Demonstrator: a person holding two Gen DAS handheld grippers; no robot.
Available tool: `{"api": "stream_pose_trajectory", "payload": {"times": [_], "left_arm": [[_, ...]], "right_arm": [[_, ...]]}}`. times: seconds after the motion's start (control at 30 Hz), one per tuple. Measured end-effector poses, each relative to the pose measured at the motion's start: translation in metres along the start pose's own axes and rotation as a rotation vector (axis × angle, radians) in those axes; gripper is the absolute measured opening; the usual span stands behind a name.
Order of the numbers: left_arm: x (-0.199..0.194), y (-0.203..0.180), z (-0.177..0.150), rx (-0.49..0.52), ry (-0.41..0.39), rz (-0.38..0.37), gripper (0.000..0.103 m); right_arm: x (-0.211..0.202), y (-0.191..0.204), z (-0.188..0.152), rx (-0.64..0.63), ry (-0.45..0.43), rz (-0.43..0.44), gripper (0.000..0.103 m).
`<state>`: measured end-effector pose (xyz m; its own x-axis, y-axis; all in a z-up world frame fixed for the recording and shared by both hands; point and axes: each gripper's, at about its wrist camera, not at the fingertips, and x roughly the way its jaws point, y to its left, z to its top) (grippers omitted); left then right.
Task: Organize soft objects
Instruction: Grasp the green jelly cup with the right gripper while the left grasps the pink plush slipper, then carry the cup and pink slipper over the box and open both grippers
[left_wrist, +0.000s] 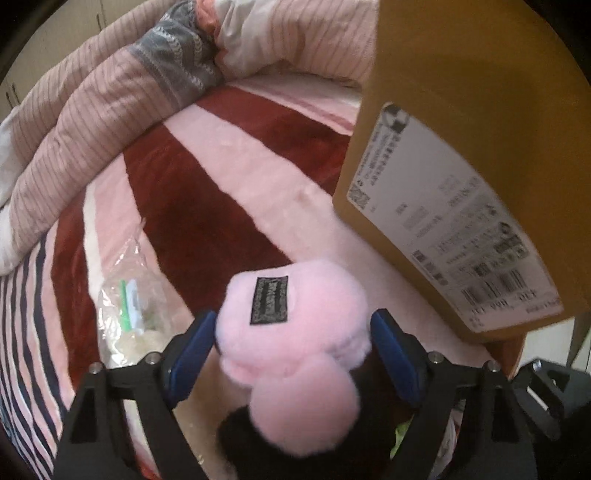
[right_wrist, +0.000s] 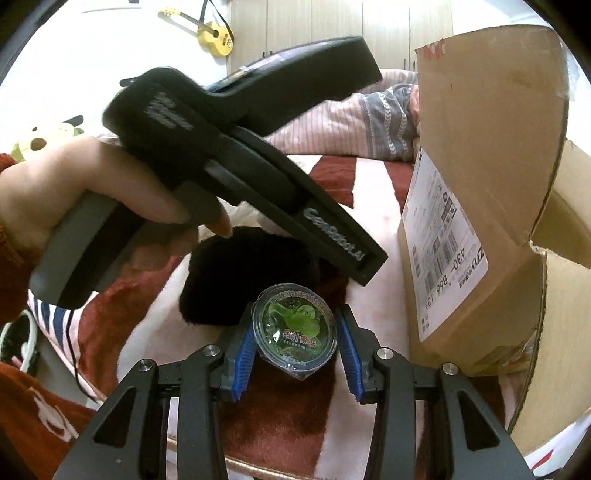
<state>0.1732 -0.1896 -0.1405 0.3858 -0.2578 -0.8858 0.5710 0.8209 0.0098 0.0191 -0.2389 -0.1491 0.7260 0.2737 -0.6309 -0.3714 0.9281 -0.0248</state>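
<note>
Pink plush toy (left_wrist: 295, 332) gripped beside the cardboard box (left_wrist: 461, 110).
Left gripper (left_wrist: 293, 343) pinches it, raised over the striped blanket (left_wrist: 221, 177), left of the box; right gripper (right_wrist: 295, 334) clamps a green jelly cup (right_wrist: 295, 326), black plush (right_wrist: 236, 273) just behind, box to its right.

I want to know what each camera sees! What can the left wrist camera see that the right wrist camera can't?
Only the left wrist view shows the pink fluffy toy that the left gripper holds, and a clear plastic bag. Only the right wrist view shows the green jelly cup in the right gripper, a yellow guitar and the hand. Both show the cardboard box and striped blanket.
</note>
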Motion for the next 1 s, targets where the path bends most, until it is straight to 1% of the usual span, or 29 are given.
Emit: {"api": "stream_pose_trajectory", "payload": {"times": [0.03, 0.17, 0.27, 0.33, 0.4, 0.47, 0.63, 0.73, 0.8, 0.9, 1.0], "left_arm": [[0.004, 0.001, 0.001, -0.009, 0.002, -0.002, 0.059], [0.005, 0.008, 0.004, -0.027, -0.002, -0.01, 0.059], [-0.009, 0.012, 0.007, -0.019, -0.041, -0.005, 0.059], [-0.025, 0.014, 0.006, -0.04, -0.066, -0.015, 0.059], [-0.044, 0.019, 0.007, -0.048, -0.098, -0.021, 0.059], [-0.066, 0.024, 0.006, -0.045, -0.13, 0.001, 0.059], [-0.123, 0.039, 0.003, -0.061, -0.201, 0.065, 0.059], [-0.156, 0.045, 0.003, -0.062, -0.241, 0.111, 0.059], [-0.175, 0.042, 0.001, -0.065, -0.271, 0.113, 0.059], [-0.198, 0.033, 0.004, -0.051, -0.312, 0.111, 0.059], [-0.215, 0.012, 0.012, -0.011, -0.341, 0.104, 0.059]], "right_arm": [[0.002, 0.0, 0.002, -0.005, 0.001, -0.001, 0.037], [0.004, 0.002, 0.006, -0.017, -0.002, 0.012, 0.037], [0.0, 0.007, 0.009, -0.026, -0.008, 0.036, 0.037], [-0.005, 0.014, 0.015, -0.041, -0.014, 0.057, 0.037], [-0.014, 0.021, 0.025, -0.073, -0.04, 0.078, 0.037], [-0.025, 0.027, 0.04, -0.11, -0.066, 0.108, 0.037], [-0.05, 0.028, 0.083, -0.191, -0.129, 0.147, 0.037], [-0.074, 0.019, 0.105, -0.223, -0.185, 0.153, 0.037], [-0.089, 0.006, 0.119, -0.221, -0.205, 0.149, 0.037], [-0.11, -0.022, 0.133, -0.186, -0.21, 0.123, 0.037], [-0.115, -0.057, 0.143, -0.158, -0.178, 0.061, 0.037]]}}
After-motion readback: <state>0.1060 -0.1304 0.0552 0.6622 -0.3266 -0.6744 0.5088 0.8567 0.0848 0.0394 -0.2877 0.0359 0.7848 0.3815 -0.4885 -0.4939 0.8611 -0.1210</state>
